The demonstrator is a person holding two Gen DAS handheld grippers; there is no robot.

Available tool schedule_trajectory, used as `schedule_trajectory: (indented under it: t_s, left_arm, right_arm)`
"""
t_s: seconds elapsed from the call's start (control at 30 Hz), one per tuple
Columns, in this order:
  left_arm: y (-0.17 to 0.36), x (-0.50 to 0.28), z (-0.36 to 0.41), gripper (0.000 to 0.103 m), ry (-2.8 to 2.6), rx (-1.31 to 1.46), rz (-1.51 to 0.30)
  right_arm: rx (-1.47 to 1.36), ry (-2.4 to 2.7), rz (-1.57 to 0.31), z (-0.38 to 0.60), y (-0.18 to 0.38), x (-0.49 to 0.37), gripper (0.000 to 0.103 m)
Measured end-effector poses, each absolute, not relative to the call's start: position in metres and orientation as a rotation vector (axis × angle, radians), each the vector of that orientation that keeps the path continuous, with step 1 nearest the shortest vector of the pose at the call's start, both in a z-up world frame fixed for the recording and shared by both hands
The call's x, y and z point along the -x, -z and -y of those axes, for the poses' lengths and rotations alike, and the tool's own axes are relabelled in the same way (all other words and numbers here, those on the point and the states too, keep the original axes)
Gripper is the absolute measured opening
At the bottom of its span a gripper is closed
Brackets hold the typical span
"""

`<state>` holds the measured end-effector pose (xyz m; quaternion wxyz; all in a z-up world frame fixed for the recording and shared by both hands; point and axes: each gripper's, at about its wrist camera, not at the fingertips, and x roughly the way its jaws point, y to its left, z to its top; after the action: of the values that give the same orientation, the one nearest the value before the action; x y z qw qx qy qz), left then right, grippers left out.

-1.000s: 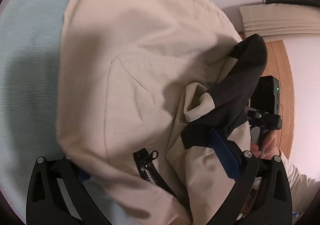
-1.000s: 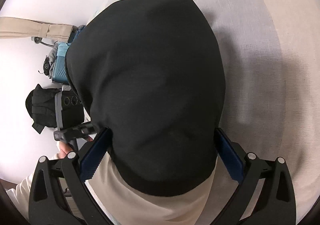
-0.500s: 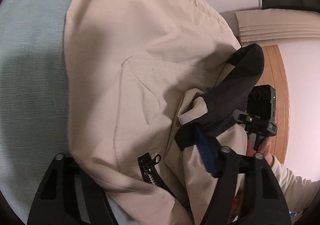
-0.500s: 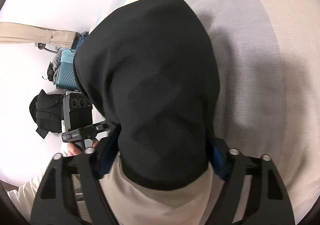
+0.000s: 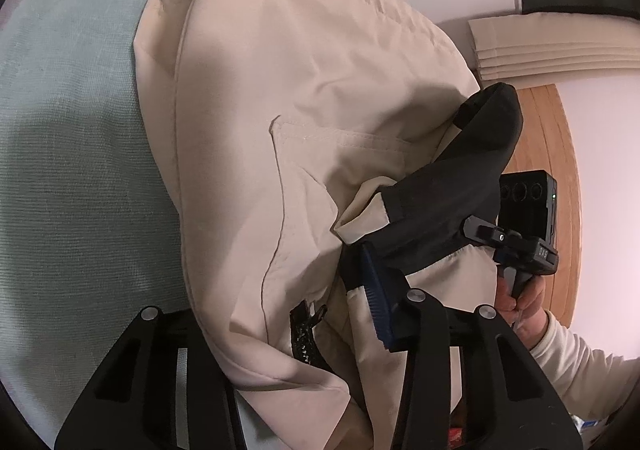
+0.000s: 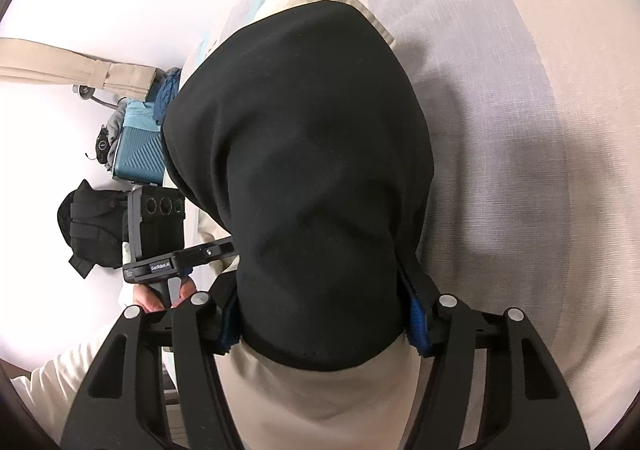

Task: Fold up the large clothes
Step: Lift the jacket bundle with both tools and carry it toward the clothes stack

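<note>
Both grippers pinch the beige jacket (image 5: pixel 328 122), lifted over the grey-green bedspread (image 5: pixel 72 178): our left gripper (image 5: pixel 280 334) clamps the zip edge, our right gripper (image 6: pixel 324 326) the black panel (image 6: pixel 304 170). Thick fabric could slip loose under its own weight. Since a second ago, both jaws have narrowed.

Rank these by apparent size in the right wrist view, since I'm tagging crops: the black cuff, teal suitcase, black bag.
1. black cuff, largest by far, though it is closest to the lens.
2. teal suitcase and black bag look about alike; I won't rank them.
</note>
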<state>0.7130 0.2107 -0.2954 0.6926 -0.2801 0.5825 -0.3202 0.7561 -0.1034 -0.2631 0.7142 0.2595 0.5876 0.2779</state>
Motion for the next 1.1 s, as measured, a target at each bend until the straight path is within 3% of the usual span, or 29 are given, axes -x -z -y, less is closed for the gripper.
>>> schedule_trajectory:
  t_s: [0.17, 0.27, 0.33, 0.4, 0.43, 0.57, 0.77, 1.1]
  left_arm:
    - [0.3, -0.713, -0.193, 0.063, 0.675, 0.614, -1.309]
    - [0.303, -0.715, -0.189, 0.069, 0.653, 0.637, -1.31]
    - [0.302, -0.715, -0.187, 0.069, 0.654, 0.637, -1.308]
    - [0.3, -0.714, -0.185, 0.06, 0.664, 0.621, -1.3]
    - [0.297, -0.714, -0.185, 0.048, 0.686, 0.624, -1.284]
    - [0.28, -0.712, -0.18, 0.032, 0.682, 0.566, -1.258]
    - [0.258, -0.712, -0.171, 0.024, 0.672, 0.51, -1.251]
    - [0.217, -0.703, -0.163, 0.022, 0.703, 0.486, -1.205]
  right_arm:
    - [-0.519, -0.579, -1.329, 0.089, 0.268, -0.762, 0.086]
    - [-0.506, -0.56, -1.318, 0.081, 0.266, -0.763, 0.086]
    - [-0.528, -0.557, -1.31, 0.084, 0.267, -0.762, 0.079]
    - [-0.542, -0.568, -1.3, 0.089, 0.267, -0.758, 0.067]
    - [-0.546, -0.573, -1.295, 0.091, 0.266, -0.756, 0.064]
    - [-0.533, -0.582, -1.274, 0.092, 0.257, -0.75, 0.056]
    - [-0.514, -0.602, -1.242, 0.084, 0.236, -0.743, 0.051]
    - [-0.503, -0.669, -1.167, 0.093, 0.2, -0.731, 0.048]
